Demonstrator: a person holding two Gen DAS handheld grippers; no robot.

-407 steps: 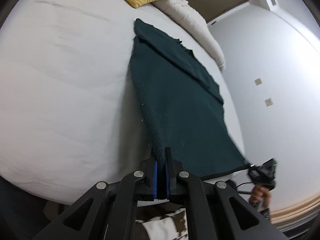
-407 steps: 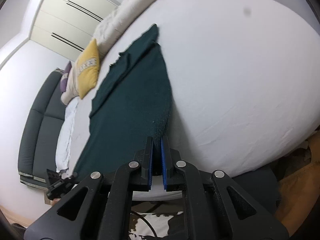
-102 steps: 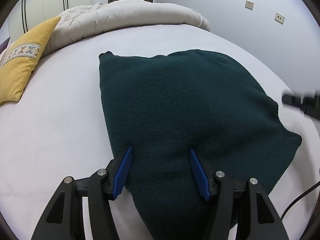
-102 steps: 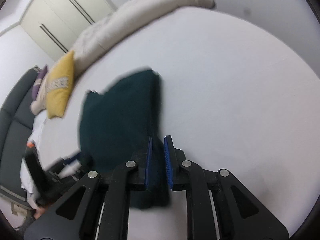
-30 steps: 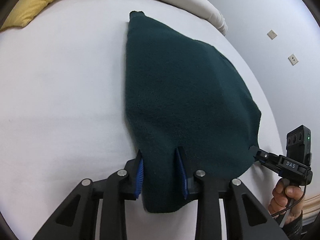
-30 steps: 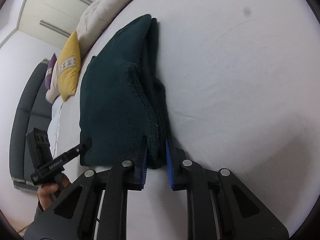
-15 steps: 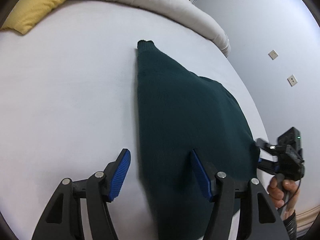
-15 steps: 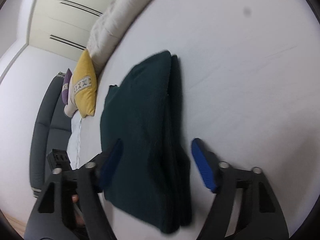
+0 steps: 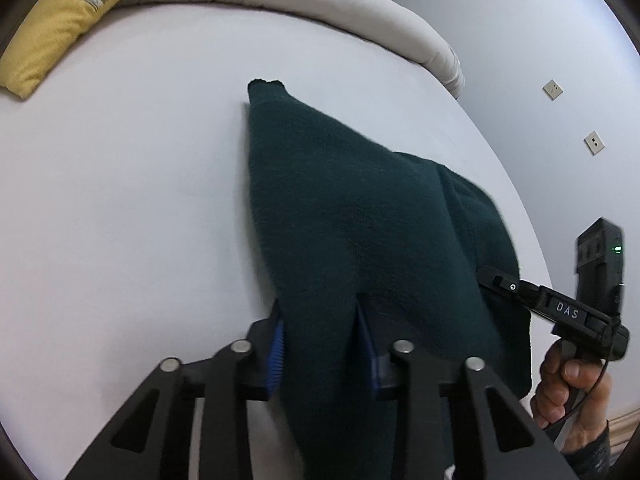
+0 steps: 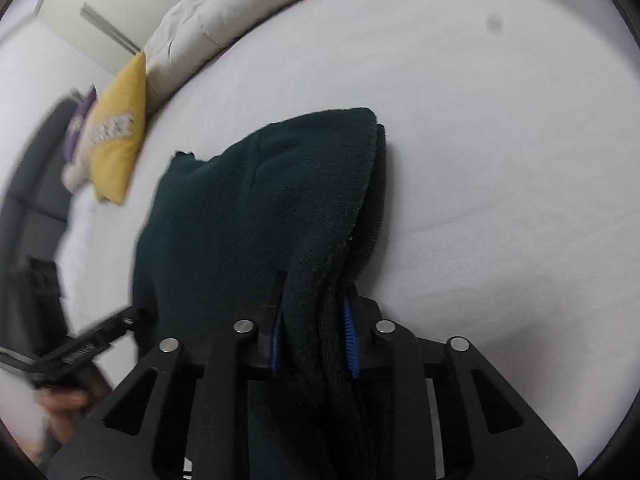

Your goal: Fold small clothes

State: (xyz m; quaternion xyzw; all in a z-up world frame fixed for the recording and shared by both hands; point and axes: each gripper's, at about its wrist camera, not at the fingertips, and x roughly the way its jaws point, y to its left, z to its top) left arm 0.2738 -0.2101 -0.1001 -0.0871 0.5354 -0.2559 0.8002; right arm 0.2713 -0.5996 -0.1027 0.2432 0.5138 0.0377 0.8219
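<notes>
A dark green fleece garment [image 9: 352, 216] lies folded in thick layers on the white bed [image 9: 120, 200]. My left gripper [image 9: 322, 344] is shut on the garment's near left edge, the cloth bunched between the blue pads. My right gripper [image 10: 314, 332] is shut on the near right edge of the same garment [image 10: 256, 216], with several layers pinched between its pads. The right gripper also shows in the left wrist view [image 9: 520, 292] at the garment's right side, held by a hand. The near edge looks raised off the bed.
A rolled beige duvet [image 9: 300, 4] lies along the bed's far side. A yellow cushion [image 9: 52, 28] sits at the far left, also in the right wrist view [image 10: 118, 136]. A grey wall with sockets [image 9: 592, 142] is close on the right.
Half a second ago both grippers were open wide around the garment's near edge. Both have now closed on the cloth and moved in closer.
</notes>
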